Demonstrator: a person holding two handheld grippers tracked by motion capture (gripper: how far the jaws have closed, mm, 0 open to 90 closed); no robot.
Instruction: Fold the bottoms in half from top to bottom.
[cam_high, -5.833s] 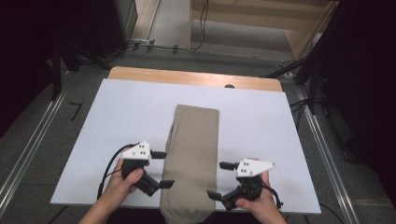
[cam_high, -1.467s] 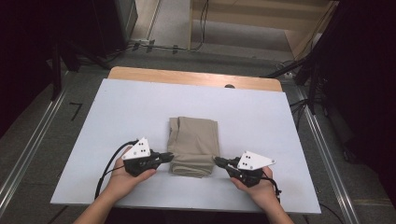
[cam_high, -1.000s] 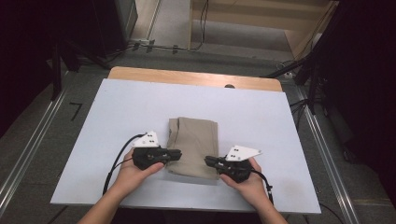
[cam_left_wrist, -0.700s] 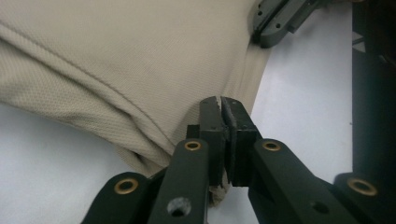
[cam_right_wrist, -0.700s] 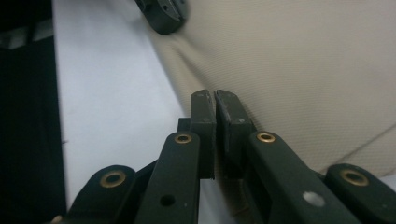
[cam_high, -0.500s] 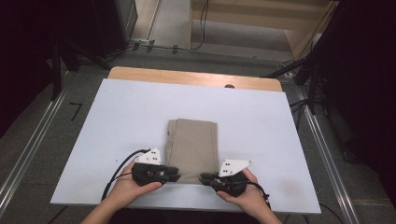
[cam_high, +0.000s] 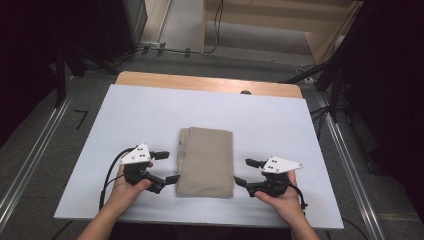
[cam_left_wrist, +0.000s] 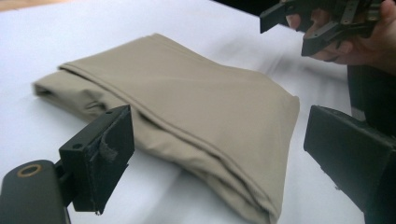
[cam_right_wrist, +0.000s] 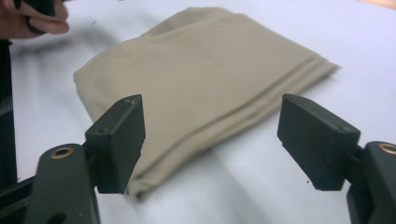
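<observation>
Folded beige cloth (cam_high: 205, 161) flat on white worktop (cam_high: 125, 120), mid-front, layered edges stacked; folding judged done or nearly so, perhaps one more fold or a tidy left. Left tool (cam_high: 165, 167) just beside cloth's left edge, jaws wide apart, gripping nothing. Right tool (cam_high: 247, 172) just off right edge, equally wide, empty, clear of fabric

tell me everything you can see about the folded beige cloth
The folded beige cloth is a plain khaki fabric, folded into a neat rectangle of several layers, with stacked edges showing along its sides. It lies flat on the white tabletop, near the person's edge. The left gripper and right gripper flank it with jaws open, neither touching it.
</observation>
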